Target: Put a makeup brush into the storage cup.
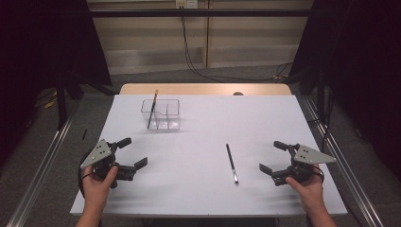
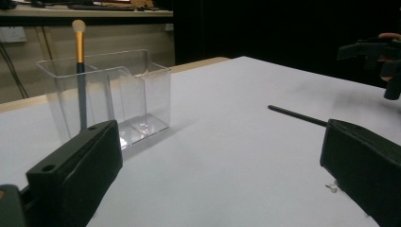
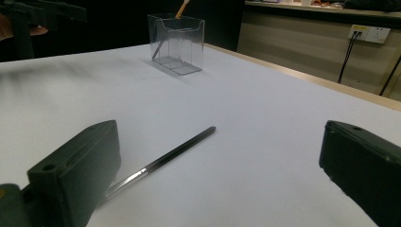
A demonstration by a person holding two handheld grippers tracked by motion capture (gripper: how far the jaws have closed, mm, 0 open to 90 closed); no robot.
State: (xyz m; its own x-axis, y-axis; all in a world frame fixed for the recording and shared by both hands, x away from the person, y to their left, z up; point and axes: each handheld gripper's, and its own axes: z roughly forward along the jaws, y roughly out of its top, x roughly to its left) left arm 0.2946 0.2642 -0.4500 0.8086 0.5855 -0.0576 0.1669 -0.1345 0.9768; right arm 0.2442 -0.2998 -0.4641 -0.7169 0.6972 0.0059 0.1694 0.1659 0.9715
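High view: brush (image 1: 231, 163) between open claws.

open grippers (image 1: 133, 151) (image 1: 271, 157), brush (image 1: 231, 163), clear organizer (image 1: 161, 114)

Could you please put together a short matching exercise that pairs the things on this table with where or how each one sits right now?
Things:
1. black brush
2. gold-handled brush
3. clear container
4. left gripper

Places or states:
A. standing tilted inside the container's left compartment
B. held open at the near left of the white table
C. lying flat on the table near the right gripper
D. standing toward the far left of the table

Pairs: 1-C, 2-A, 3-D, 4-B
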